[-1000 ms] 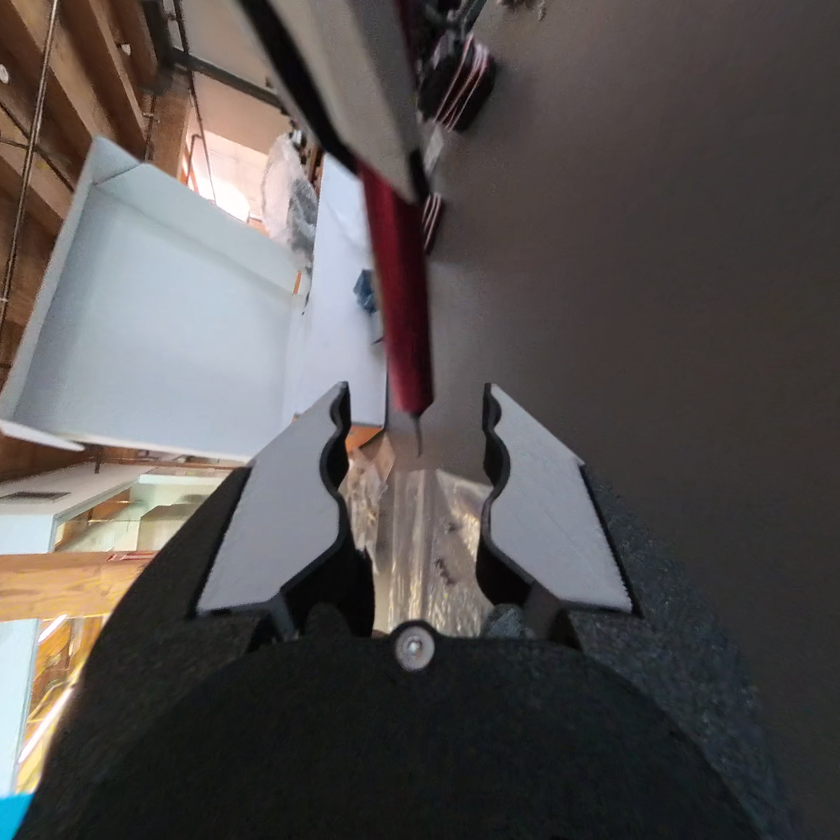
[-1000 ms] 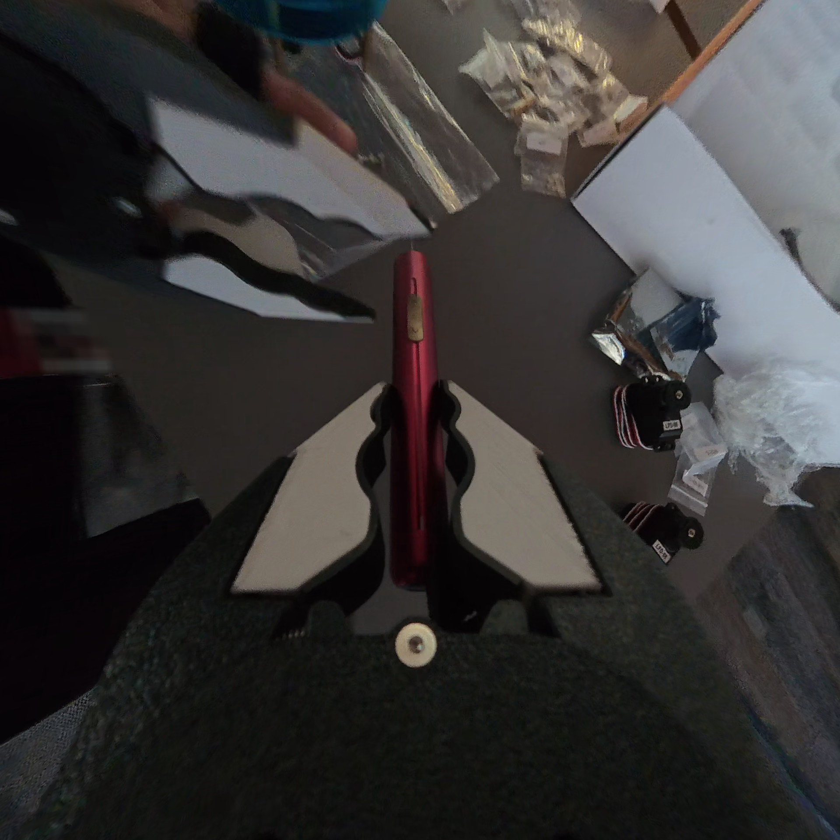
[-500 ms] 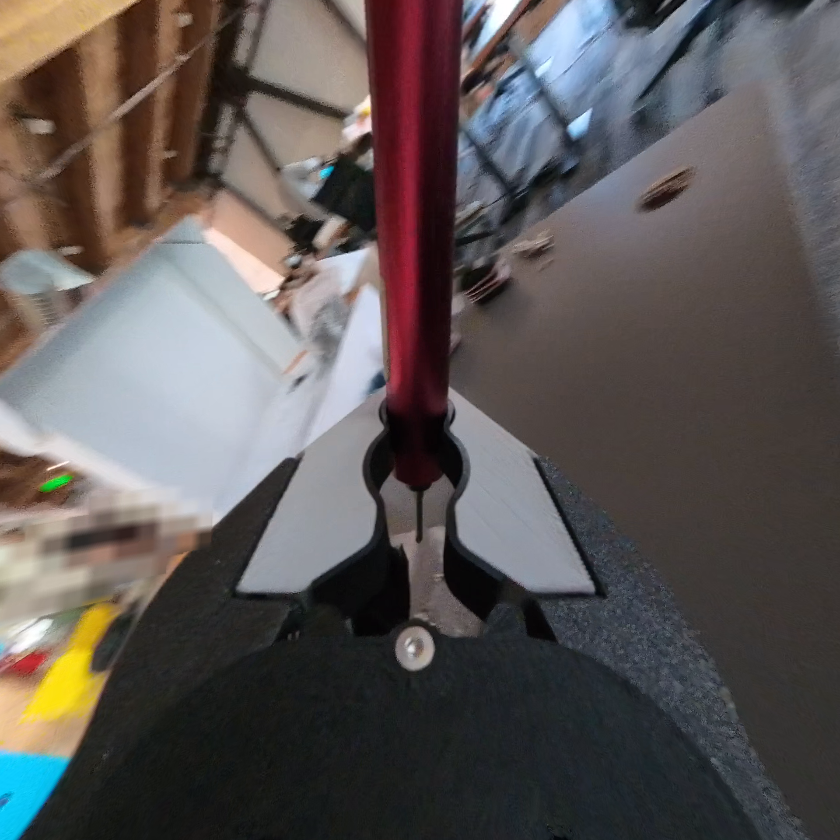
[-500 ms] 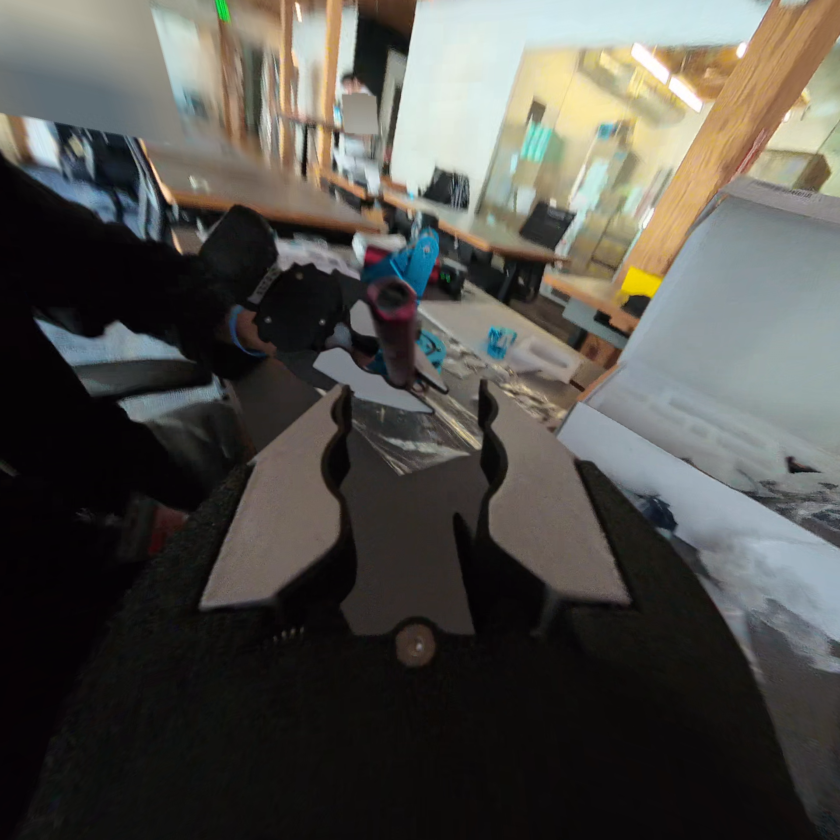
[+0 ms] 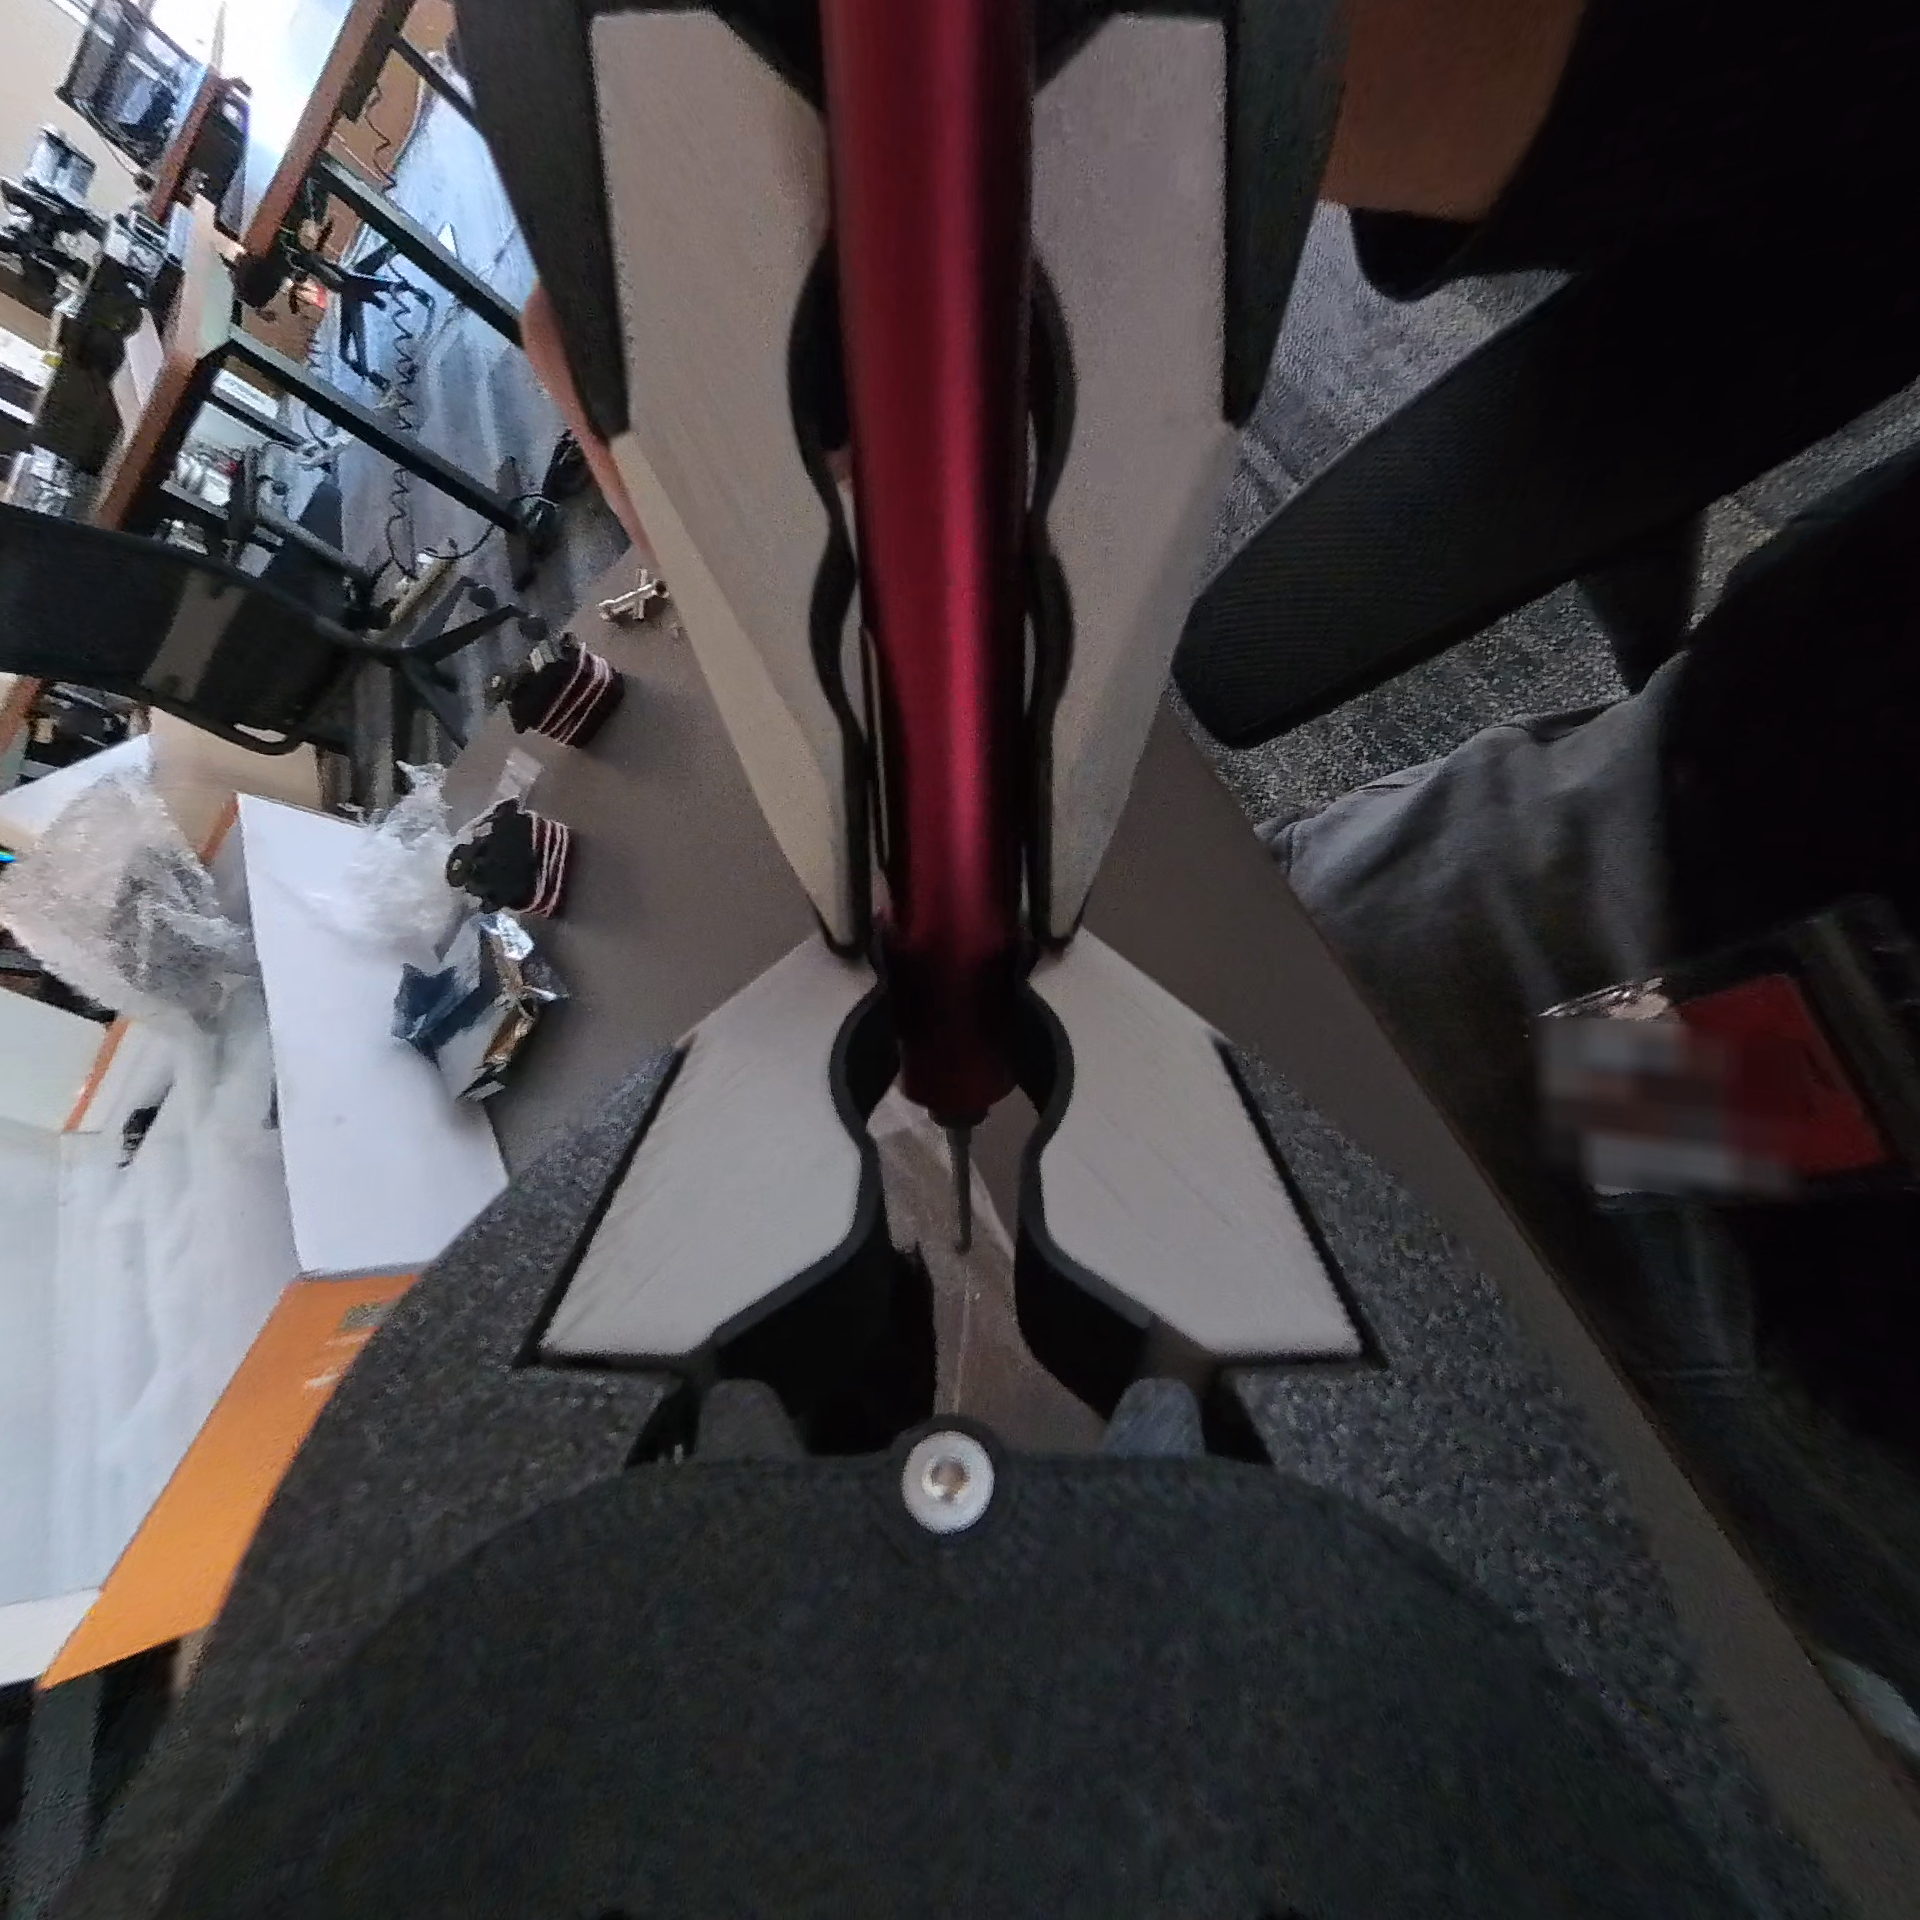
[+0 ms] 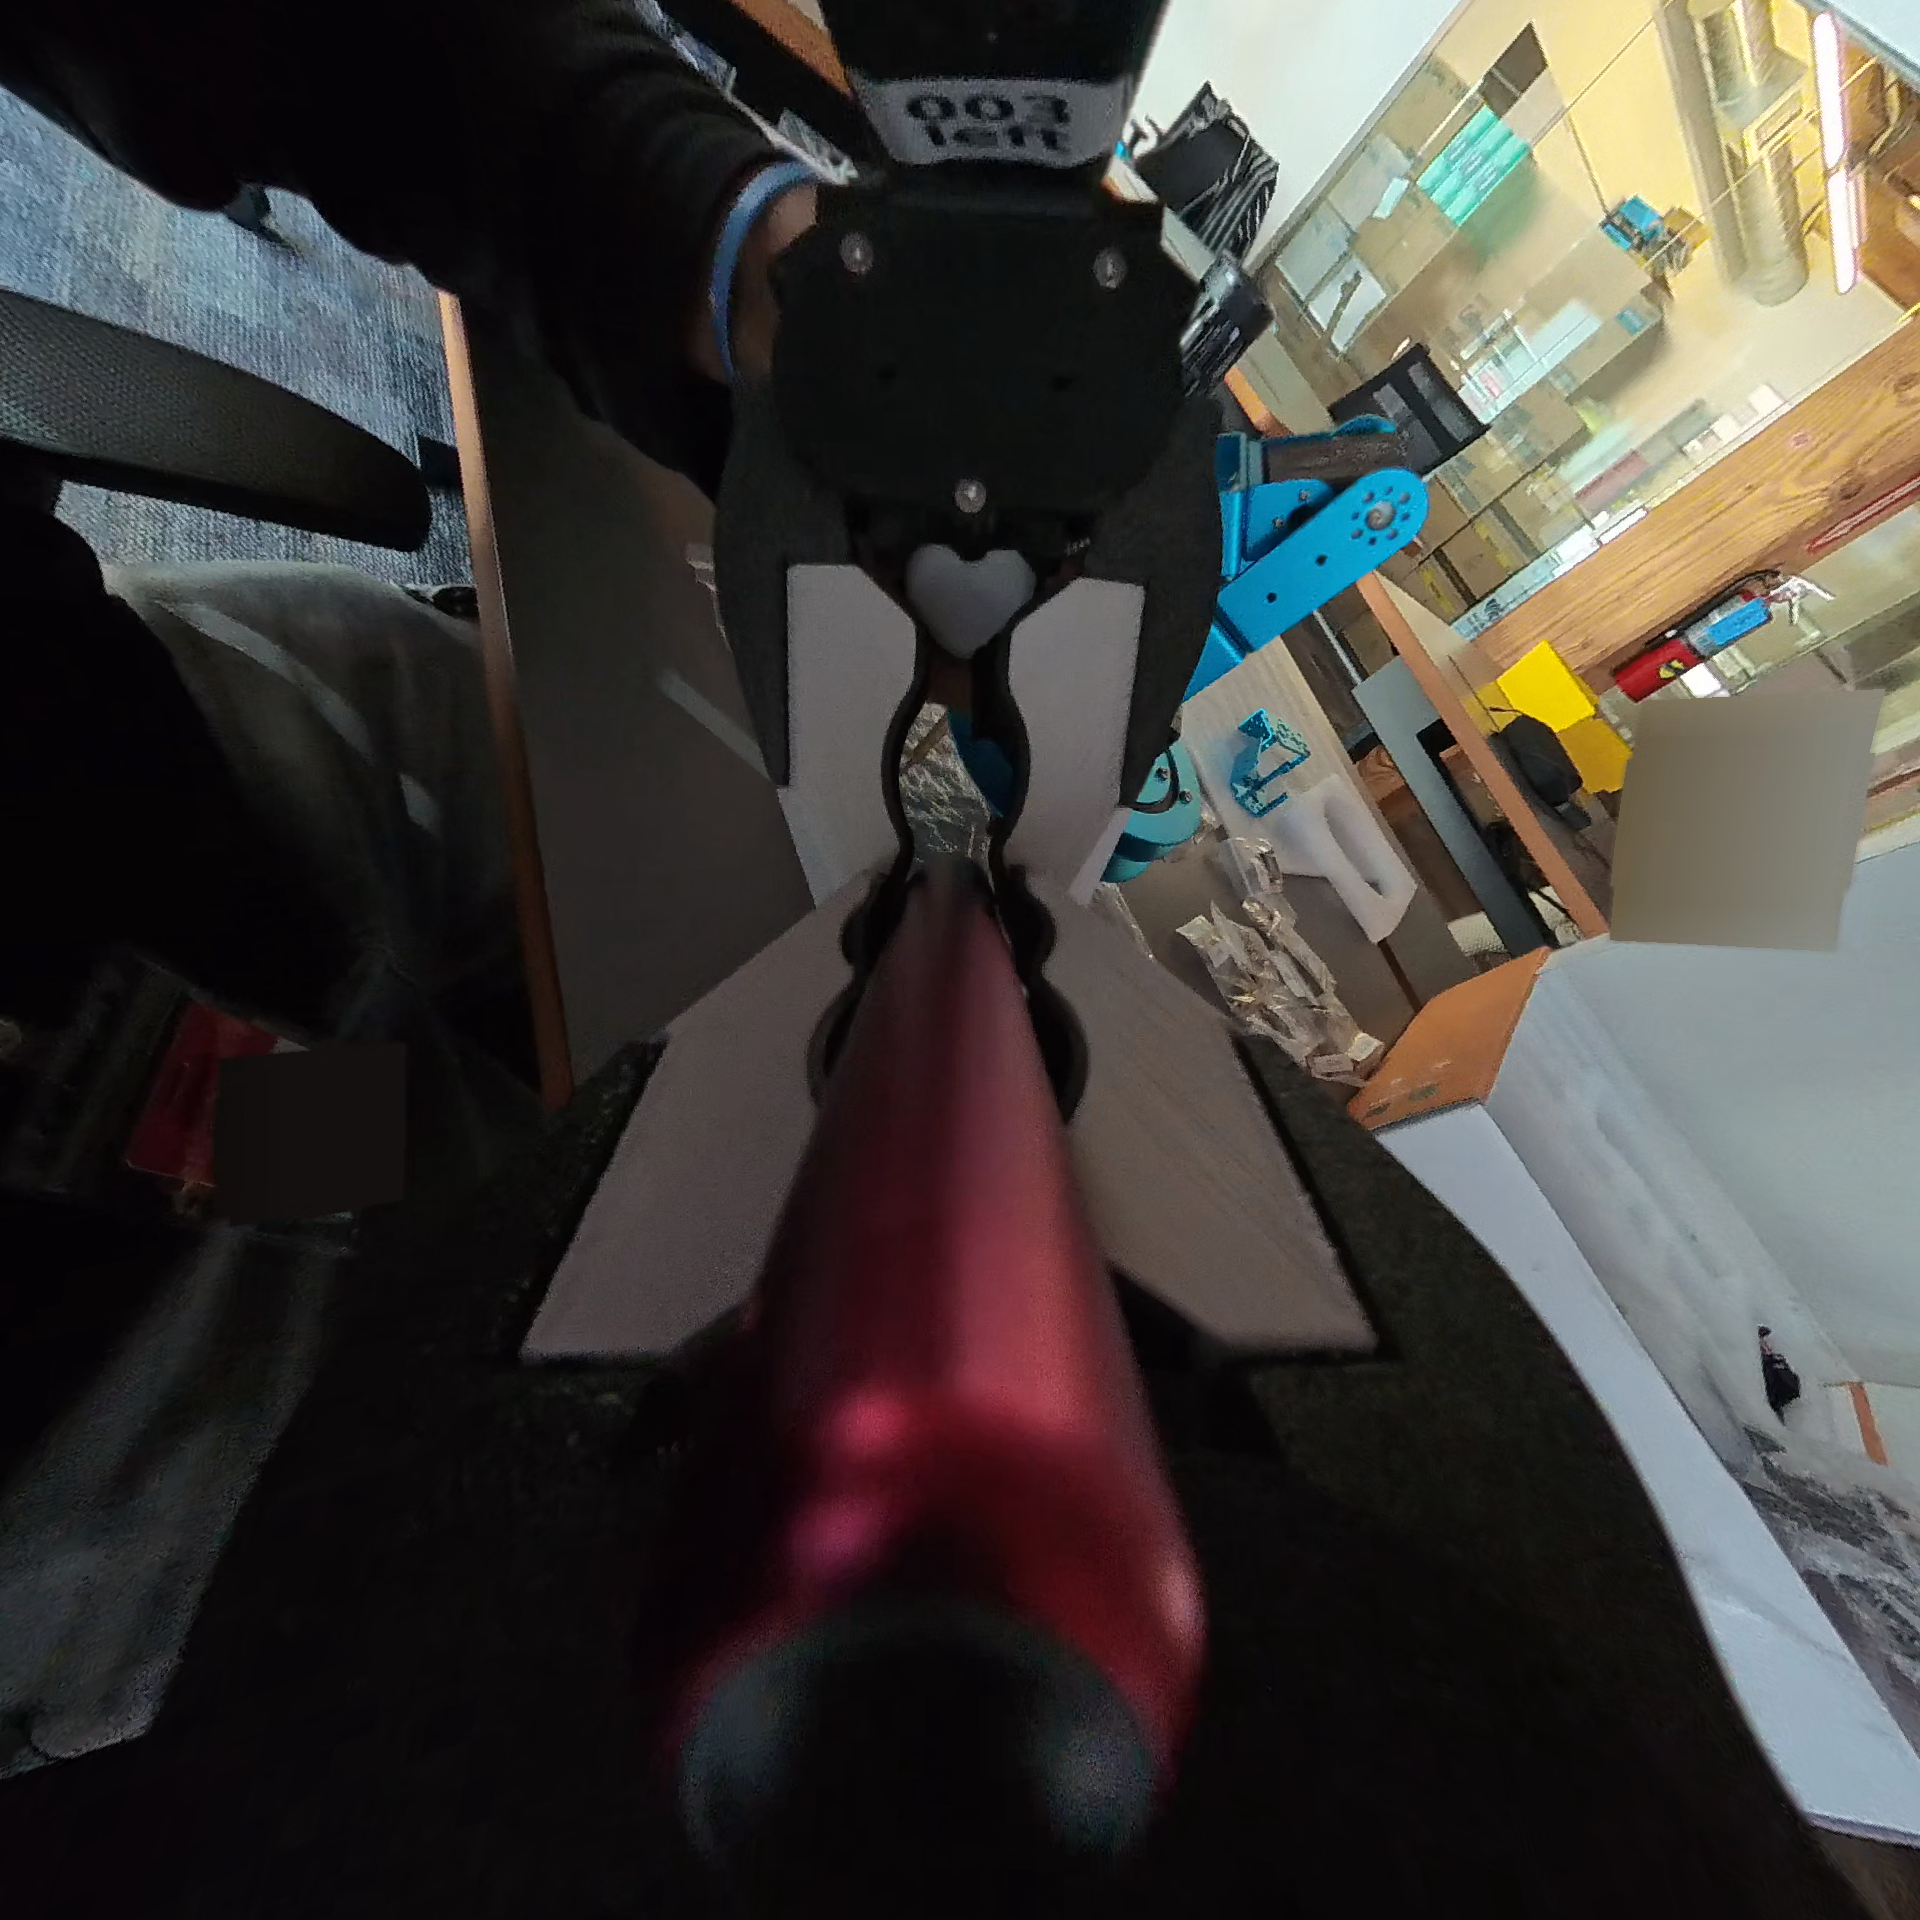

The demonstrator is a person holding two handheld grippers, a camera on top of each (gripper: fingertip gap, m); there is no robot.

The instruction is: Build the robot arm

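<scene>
A red metal screwdriver (image 5: 935,520) is held between both grippers, above the dark table (image 5: 686,831). In the left wrist view my left gripper (image 5: 951,982) is shut on the handle's tip end, and the thin bit (image 5: 961,1184) points back between its fingers. My right gripper (image 5: 951,920) comes from the top of that view, nose to nose with the left, its pads closed along the handle. In the right wrist view the screwdriver (image 6: 935,1351) runs back toward the camera between the right gripper's (image 6: 948,899) closed fingers. The left gripper (image 6: 951,836) faces it, held by a hand in a dark sleeve.
A white open box (image 5: 343,1039) lies at the left, with two black servo motors (image 5: 566,691) and foil bags (image 5: 488,997) beside it. Blue robot arm parts (image 6: 1320,551) and small bags of parts (image 6: 1278,977) lie farther off. A black office chair (image 5: 1507,520) stands by the table's edge. There is about 5 cm between the tips of the two grippers.
A second ago the right gripper held the screwdriver and the left was open. The left shut on its tip end, the right let go, then closed on the handle again.
</scene>
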